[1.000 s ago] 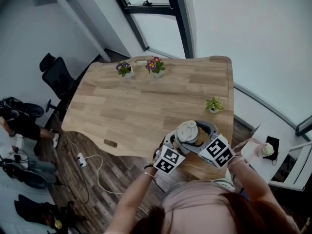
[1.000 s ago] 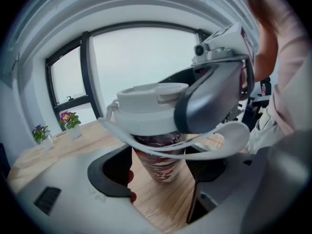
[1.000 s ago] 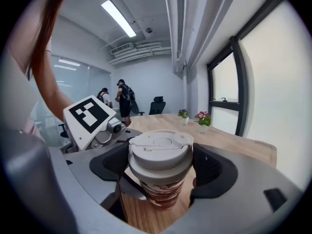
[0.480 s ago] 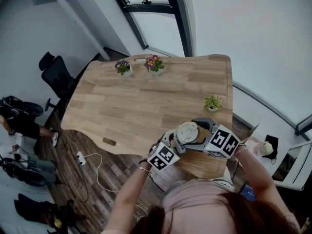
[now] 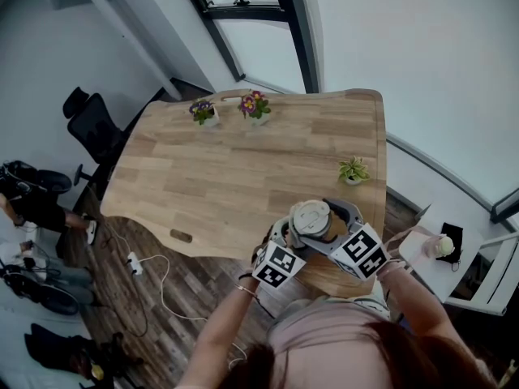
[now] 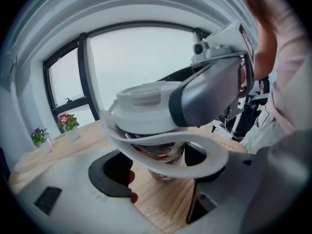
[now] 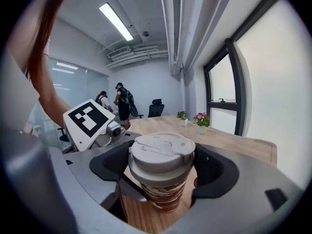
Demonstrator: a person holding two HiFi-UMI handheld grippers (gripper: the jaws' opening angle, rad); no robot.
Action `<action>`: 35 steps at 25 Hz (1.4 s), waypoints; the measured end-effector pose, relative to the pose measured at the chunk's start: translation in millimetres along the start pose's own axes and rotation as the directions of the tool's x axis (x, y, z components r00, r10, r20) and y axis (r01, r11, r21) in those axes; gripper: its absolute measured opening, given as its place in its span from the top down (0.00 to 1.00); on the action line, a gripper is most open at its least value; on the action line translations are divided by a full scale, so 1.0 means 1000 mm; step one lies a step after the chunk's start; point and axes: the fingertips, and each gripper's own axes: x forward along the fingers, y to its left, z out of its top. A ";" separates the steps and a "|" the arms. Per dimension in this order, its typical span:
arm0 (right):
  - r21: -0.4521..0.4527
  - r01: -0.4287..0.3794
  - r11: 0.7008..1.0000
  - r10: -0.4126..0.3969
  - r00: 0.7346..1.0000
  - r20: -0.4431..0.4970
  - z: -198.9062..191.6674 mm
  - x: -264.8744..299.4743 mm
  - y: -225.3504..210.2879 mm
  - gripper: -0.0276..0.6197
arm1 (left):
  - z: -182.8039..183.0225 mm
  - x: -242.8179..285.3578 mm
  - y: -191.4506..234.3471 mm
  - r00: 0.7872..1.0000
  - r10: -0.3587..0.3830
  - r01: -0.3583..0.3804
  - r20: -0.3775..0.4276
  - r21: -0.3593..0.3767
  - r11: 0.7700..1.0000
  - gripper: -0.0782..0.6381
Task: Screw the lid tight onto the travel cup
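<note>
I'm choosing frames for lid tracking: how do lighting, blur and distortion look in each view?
Head view: soft, even daylight, no hard shadows on the wooden table. Left gripper view: heavy fisheye with black corners; the window blows out white, and the lid looks slightly soft up close. Right gripper view: same fisheye; lid and travel cup crisp, ceiling light flares mildly.
</note>
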 end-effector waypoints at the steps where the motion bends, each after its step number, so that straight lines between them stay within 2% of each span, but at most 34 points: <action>1: 0.001 -0.022 1.000 0.022 1.000 -0.011 -0.001 0.001 0.000 0.36 | 0.000 0.000 -0.001 1.000 -0.014 0.014 0.005 0.004 1.000 0.43; 4: -0.016 -0.081 0.997 0.080 0.995 -0.054 -0.002 0.002 0.000 0.36 | 0.001 0.002 -0.002 0.998 -0.068 0.067 0.008 0.026 0.997 0.43; 9: -0.035 -0.102 0.994 0.099 0.993 -0.071 -0.002 0.004 0.001 0.36 | 0.000 0.000 -0.001 0.993 -0.121 0.121 0.000 0.069 0.990 0.44; 16: -0.008 0.008 1.000 -0.008 1.000 -0.001 0.001 0.000 -0.006 0.36 | 0.002 0.002 0.002 0.998 -0.041 0.043 -0.036 0.051 0.998 0.44; 20: 0.015 0.048 0.999 -0.048 0.999 0.012 -0.001 -0.002 -0.009 0.36 | 0.002 0.004 0.000 0.999 -0.035 0.036 -0.030 0.025 0.999 0.45; 24: 0.030 0.077 0.997 -0.077 0.997 -0.008 -0.002 -0.002 -0.009 0.36 | 0.003 0.001 0.000 0.999 -0.031 0.030 -0.018 -0.027 0.999 0.45; 28: 0.034 0.121 0.992 -0.120 0.992 -0.033 -0.004 -0.003 -0.010 0.36 | 0.002 0.001 0.000 0.999 -0.021 0.020 -0.024 -0.043 0.999 0.45; 35: 0.038 0.225 0.974 -0.220 0.971 -0.098 -0.009 -0.010 -0.009 0.36 | 0.001 -0.004 0.004 0.998 0.054 -0.055 -0.012 -0.103 0.993 0.43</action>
